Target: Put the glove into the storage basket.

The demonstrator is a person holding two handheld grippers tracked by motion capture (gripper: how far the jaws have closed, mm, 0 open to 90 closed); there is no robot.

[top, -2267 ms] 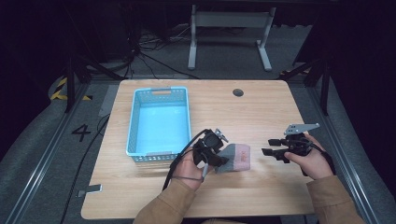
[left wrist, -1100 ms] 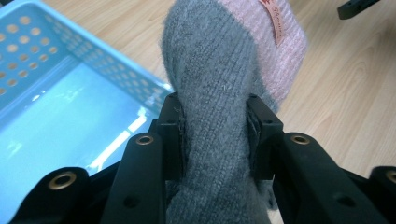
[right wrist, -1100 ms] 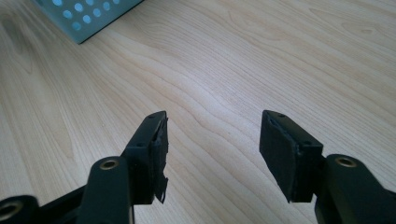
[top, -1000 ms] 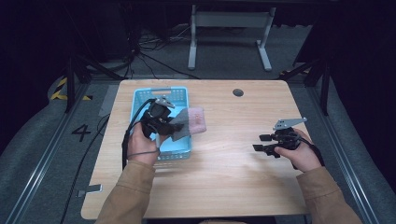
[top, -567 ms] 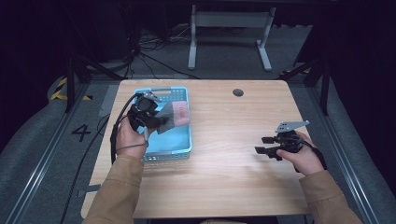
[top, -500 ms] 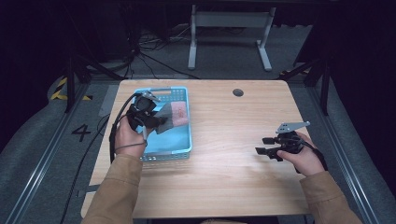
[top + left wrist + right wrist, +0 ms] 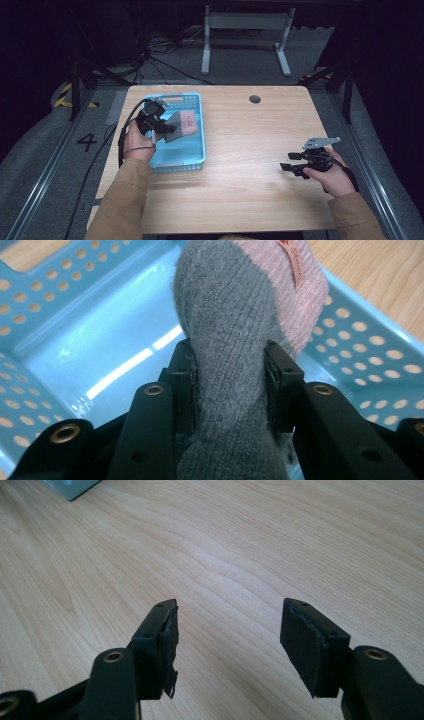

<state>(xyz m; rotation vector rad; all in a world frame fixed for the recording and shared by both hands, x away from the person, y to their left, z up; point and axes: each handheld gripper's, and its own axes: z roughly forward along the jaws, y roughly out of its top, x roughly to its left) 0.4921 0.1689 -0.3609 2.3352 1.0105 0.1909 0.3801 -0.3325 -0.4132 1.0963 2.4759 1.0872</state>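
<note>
Items: 1 sock (image 7: pixel 235 330), 1 basket (image 7: pixel 192 150), 2 grippers, 1 table (image 7: pixel 250 135). Sock: grey knit w/ pink toe end, small tag; hangs over basket interior, far-left of table. Left gripper (image 7: pixel 165 127) pinches sock mid-body, hand reaching over basket's left rim. Right gripper (image 7: pixel 287 168) jaws spread, nothing between; hand low over near-right table.

A light blue plastic basket (image 7: pixel 196 150), its walls dotted with rows of small round holes, sat near the left edge of a pale wood-grain table (image 7: pixel 250 135). A knitted sock (image 7: pixel 240 325), grey with a pink end and a small red-lettered label, was gripped by the black left gripper (image 7: pixel 167 129). The right gripper (image 7: pixel 286 166) was black too, topped by a grey plate.
</note>
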